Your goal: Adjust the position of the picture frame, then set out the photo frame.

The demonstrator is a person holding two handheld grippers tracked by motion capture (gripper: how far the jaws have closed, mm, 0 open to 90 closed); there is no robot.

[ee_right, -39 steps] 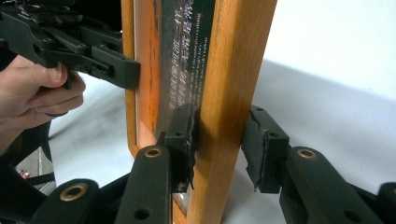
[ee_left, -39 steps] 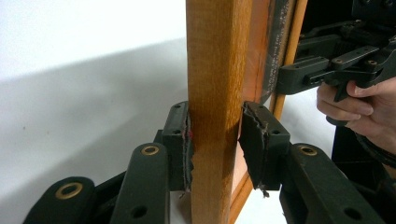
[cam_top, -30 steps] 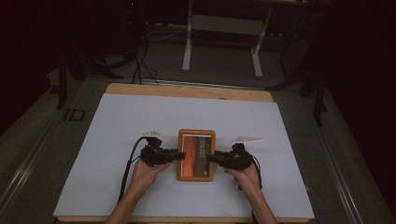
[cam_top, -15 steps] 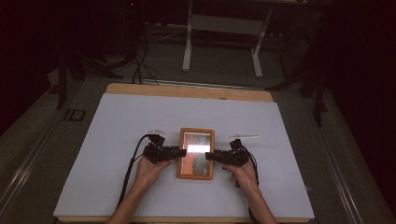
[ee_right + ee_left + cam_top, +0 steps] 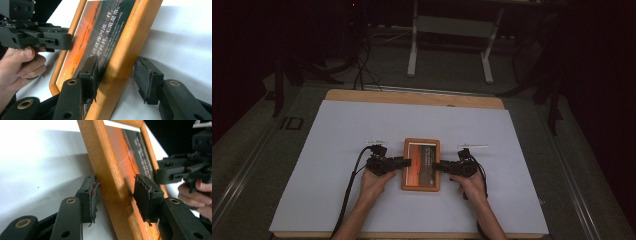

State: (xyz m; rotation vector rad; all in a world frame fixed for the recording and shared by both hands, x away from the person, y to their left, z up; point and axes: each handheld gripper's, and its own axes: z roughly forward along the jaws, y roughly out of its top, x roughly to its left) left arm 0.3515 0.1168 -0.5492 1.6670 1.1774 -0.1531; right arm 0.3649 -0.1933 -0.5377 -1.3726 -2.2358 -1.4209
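Both claws sit loose around the picture frame, which lies flat mid-table.

High view: your left gripper and right gripper have just been opening on the picture frame; nothing blocks you. Left gripper view: pads wide of the wood. Right gripper view: one pad well off.

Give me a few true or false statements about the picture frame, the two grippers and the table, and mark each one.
1. The wooden picture frame lies on a white sheet. True.
2. The left gripper is at the frame's left edge and the right gripper at its right edge. True.
3. The left gripper's pads clamp the frame's rail tightly. False: the rail is between the jaws, but gaps show, and the jaws have just been opening.
4. The picture in the frame is mainly blue. False: it is orange with a dark band of text.
5. The frame stands upright on the table. False: it lies flat.
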